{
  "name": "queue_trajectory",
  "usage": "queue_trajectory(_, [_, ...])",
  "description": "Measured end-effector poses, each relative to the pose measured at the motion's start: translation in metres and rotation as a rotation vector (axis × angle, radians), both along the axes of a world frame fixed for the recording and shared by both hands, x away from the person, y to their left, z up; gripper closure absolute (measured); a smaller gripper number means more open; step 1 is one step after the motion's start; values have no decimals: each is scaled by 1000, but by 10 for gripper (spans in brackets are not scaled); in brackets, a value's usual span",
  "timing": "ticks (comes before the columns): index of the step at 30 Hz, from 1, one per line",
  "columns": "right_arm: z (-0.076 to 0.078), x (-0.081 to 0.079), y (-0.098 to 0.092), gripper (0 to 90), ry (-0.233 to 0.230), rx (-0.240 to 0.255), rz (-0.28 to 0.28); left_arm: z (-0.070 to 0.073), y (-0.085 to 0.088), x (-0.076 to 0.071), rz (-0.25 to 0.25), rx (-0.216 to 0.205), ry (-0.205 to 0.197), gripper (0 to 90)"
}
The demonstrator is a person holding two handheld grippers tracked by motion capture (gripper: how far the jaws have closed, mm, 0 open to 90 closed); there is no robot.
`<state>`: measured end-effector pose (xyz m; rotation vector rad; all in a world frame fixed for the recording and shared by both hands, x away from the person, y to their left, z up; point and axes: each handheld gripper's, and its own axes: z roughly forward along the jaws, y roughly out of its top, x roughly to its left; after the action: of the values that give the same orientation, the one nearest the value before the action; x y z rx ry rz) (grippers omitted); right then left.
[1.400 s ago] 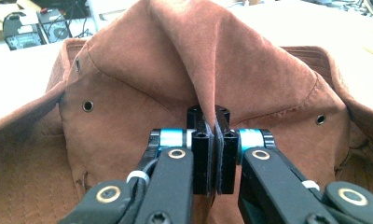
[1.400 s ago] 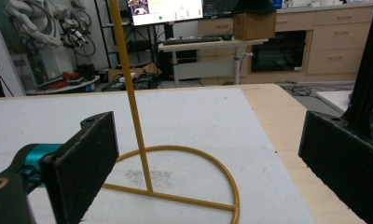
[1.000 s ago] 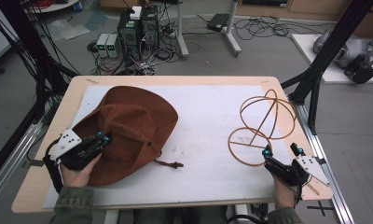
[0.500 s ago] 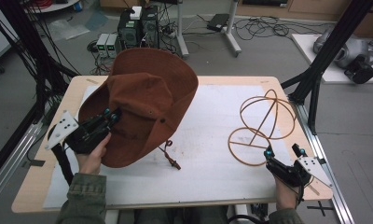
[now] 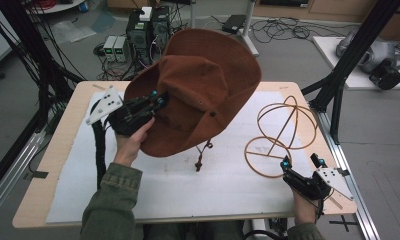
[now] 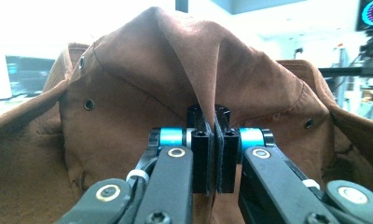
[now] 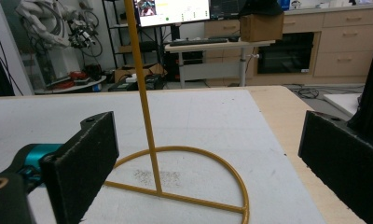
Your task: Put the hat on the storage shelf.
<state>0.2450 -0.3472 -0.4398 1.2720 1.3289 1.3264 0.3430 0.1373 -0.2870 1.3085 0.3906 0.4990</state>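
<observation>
A brown brimmed hat [image 5: 208,85] hangs in the air above the left half of the table, tilted, its chin cord dangling toward the mat. My left gripper [image 5: 158,101] is shut on the hat's fabric; in the left gripper view a fold of the hat [image 6: 184,70] is pinched between the closed jaws. A yellow wire stand [image 5: 283,130] with a round base ring and upright hoop rests on the white mat at the right. My right gripper [image 5: 299,161] stands open just in front of the wire stand [image 7: 147,116], whose base ring lies between and beyond the jaws.
A white mat [image 5: 153,195] covers the wooden table [image 5: 58,150]. Black frame posts [image 5: 348,65] rise at the table's right and left. Computers and cables sit on the floor behind the table.
My left gripper has lifted the hat off the table and carried it up and to the right. The right gripper has stayed put by the wire stand.
</observation>
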Motion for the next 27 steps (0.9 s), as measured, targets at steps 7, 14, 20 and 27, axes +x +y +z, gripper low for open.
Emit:
queue_trajectory(7, [-1, 1, -1, 40, -1, 6, -6, 26, -51, 20, -109, 43, -32, 874])
queue_trajectory(14, [0, -1, -5, 40, -1, 6, -17, 34, -93, 37, -193, 72, -25, 874])
queue_trajectory(20, [0, -2, -10, 40, -5, 14, -33, 36, -128, 46, -265, 110, -18, 874])
queue_trajectory(27, [-1, -1, -11, 40, -7, 18, -30, 39, -161, 53, -343, 119, -8, 874])
